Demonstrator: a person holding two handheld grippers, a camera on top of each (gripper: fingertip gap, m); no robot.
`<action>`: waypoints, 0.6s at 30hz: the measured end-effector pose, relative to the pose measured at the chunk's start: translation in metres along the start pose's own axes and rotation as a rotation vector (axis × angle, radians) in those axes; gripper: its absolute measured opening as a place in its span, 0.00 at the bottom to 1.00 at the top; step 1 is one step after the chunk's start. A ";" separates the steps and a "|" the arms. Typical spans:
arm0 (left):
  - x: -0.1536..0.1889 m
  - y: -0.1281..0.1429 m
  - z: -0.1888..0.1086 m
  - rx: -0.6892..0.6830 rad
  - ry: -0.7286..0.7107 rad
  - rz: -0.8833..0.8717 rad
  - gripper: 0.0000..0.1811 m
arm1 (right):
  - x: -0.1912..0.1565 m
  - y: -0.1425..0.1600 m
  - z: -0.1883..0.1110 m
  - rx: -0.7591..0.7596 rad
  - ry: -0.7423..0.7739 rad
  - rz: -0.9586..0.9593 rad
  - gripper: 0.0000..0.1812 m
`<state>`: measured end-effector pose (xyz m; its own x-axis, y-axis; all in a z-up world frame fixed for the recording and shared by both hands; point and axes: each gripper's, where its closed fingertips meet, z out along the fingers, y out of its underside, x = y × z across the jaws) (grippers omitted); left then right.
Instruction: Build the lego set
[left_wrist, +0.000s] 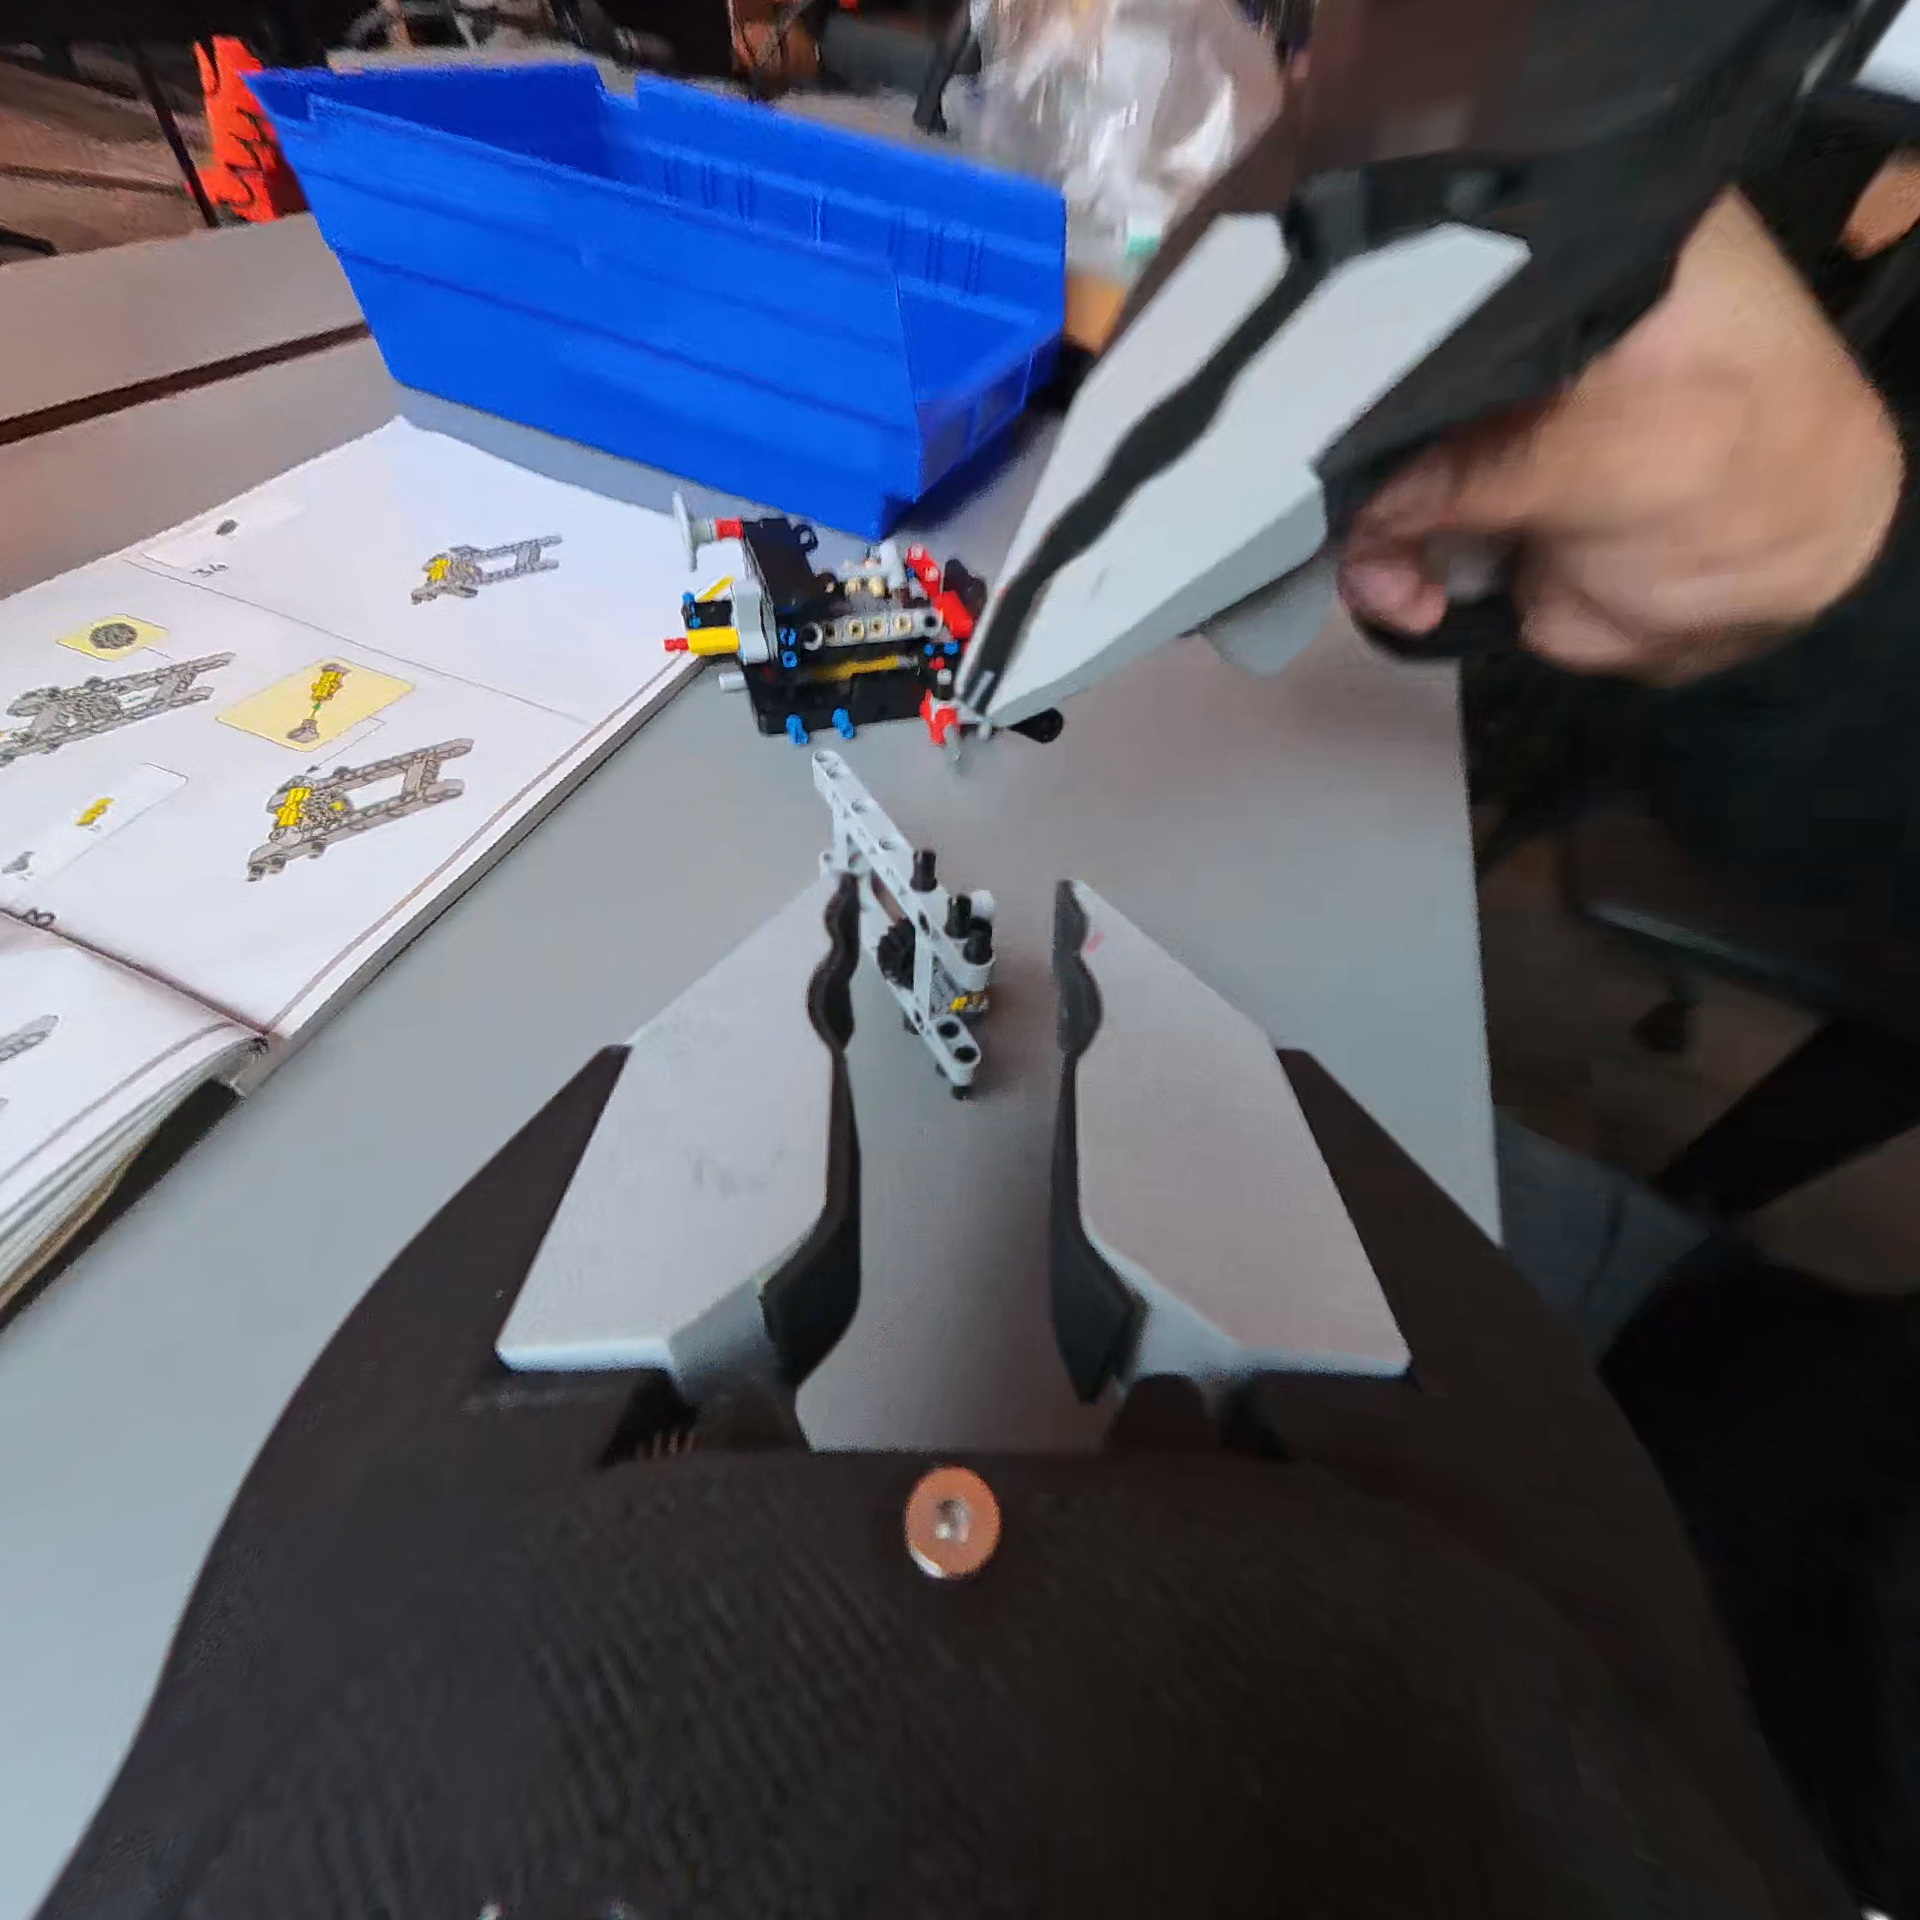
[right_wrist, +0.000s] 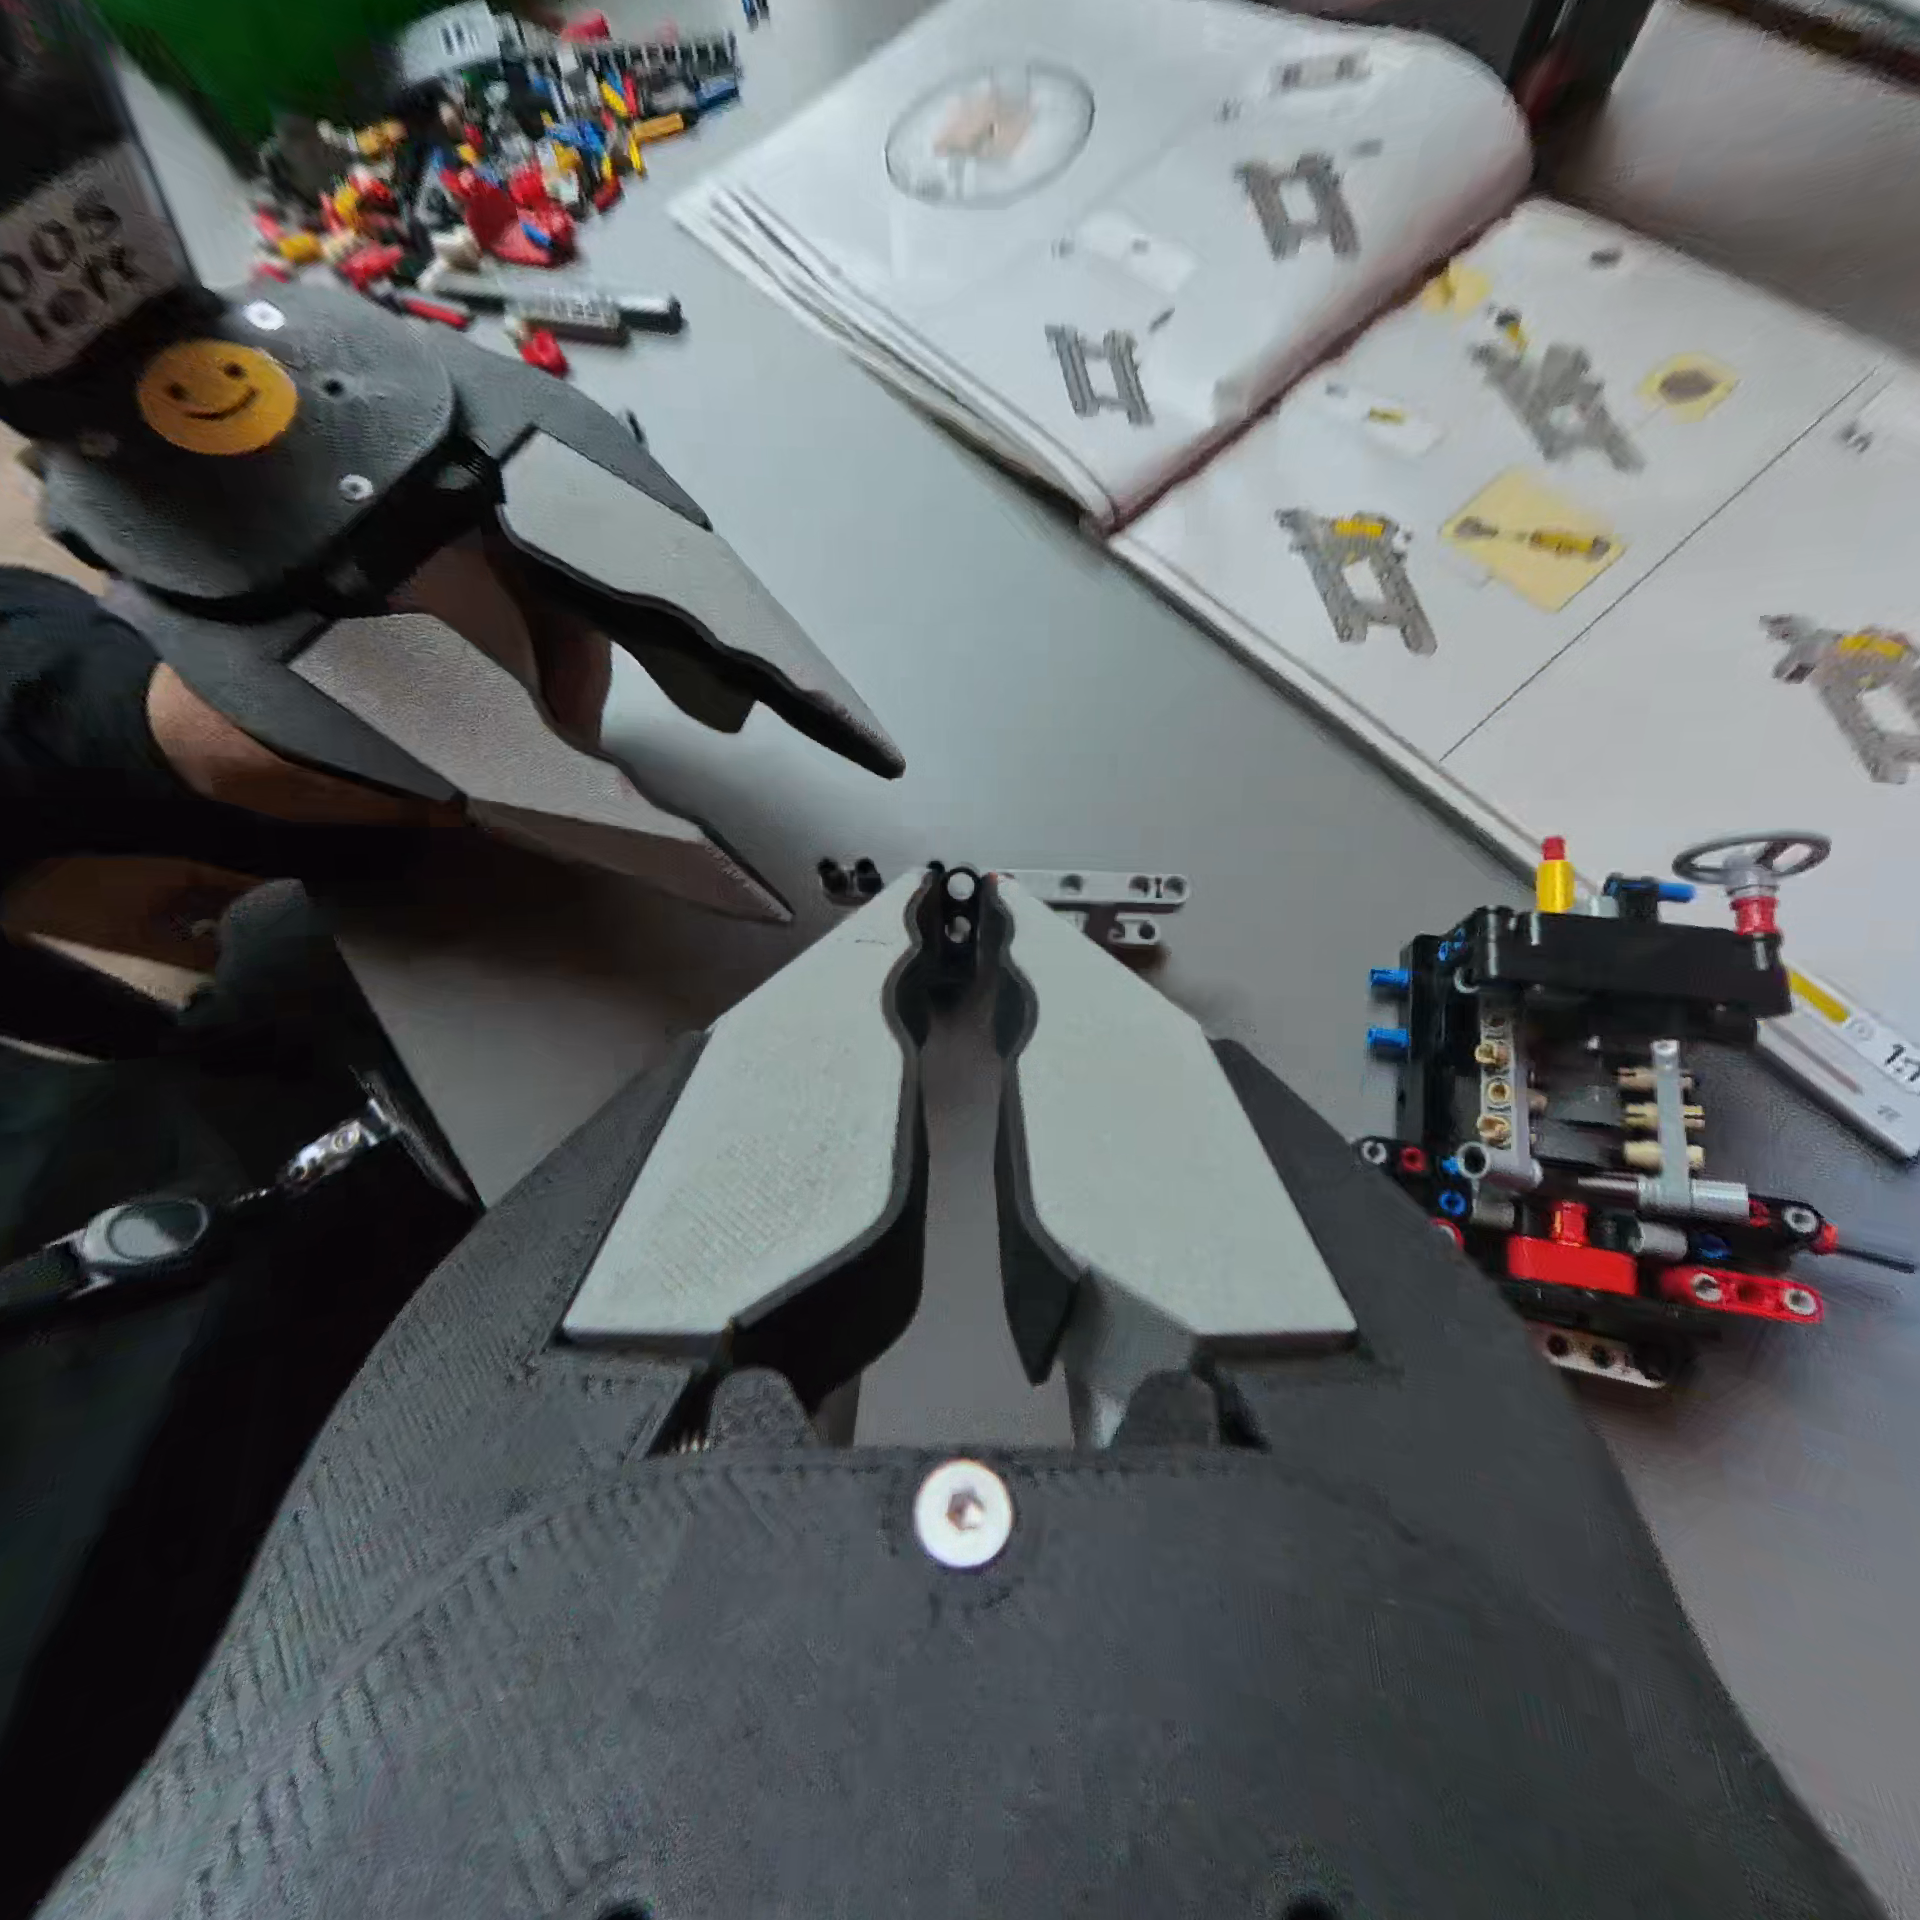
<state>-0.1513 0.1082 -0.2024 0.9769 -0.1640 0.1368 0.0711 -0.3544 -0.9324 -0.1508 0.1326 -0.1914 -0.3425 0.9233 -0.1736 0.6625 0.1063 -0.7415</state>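
Note:
A light grey lego frame (left_wrist: 914, 935) with black pins lies on the grey table, seen between the fingers of my open, empty left gripper (left_wrist: 956, 914). In the right wrist view the frame (right_wrist: 1117, 896) is partly hidden behind my right gripper (right_wrist: 958, 894), which is shut on a small black lego piece (right_wrist: 958, 906). The left gripper (right_wrist: 842, 842) hovers open just left of the frame, apart from it. The black, red and grey chassis build (left_wrist: 842, 634) (right_wrist: 1590, 1122) stands beyond the frame. The right gripper (left_wrist: 971, 717) has its tips beside the chassis.
An open instruction booklet (left_wrist: 312, 675) (right_wrist: 1351, 416) lies left of the chassis. A blue bin (left_wrist: 675, 270) stands behind it. A pile of loose lego pieces (right_wrist: 499, 177) is at the far end. Two small black pins (right_wrist: 847, 875) lie by the frame. The table edge (left_wrist: 1475, 935) is close on the right. Only a small space, under 4 cm, lies between the two pairs of fingers.

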 end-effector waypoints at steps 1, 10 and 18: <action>0.000 0.005 0.005 -0.040 -0.012 0.034 0.21 | 0.003 0.006 0.005 -0.061 -0.021 0.014 0.02; -0.004 0.019 0.017 -0.147 -0.043 0.142 0.07 | -0.030 -0.019 0.000 0.009 -0.269 -0.126 0.02; 0.006 0.028 -0.001 -0.158 0.124 0.237 0.06 | -0.060 0.001 -0.007 0.160 0.117 -0.800 0.02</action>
<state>-0.1436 0.0962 -0.2268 0.9298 -0.3668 -0.0299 -0.1978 -0.4296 -0.8811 -0.1244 0.0796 -0.1769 -0.5931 0.6241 0.5087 0.1415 0.7028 -0.6972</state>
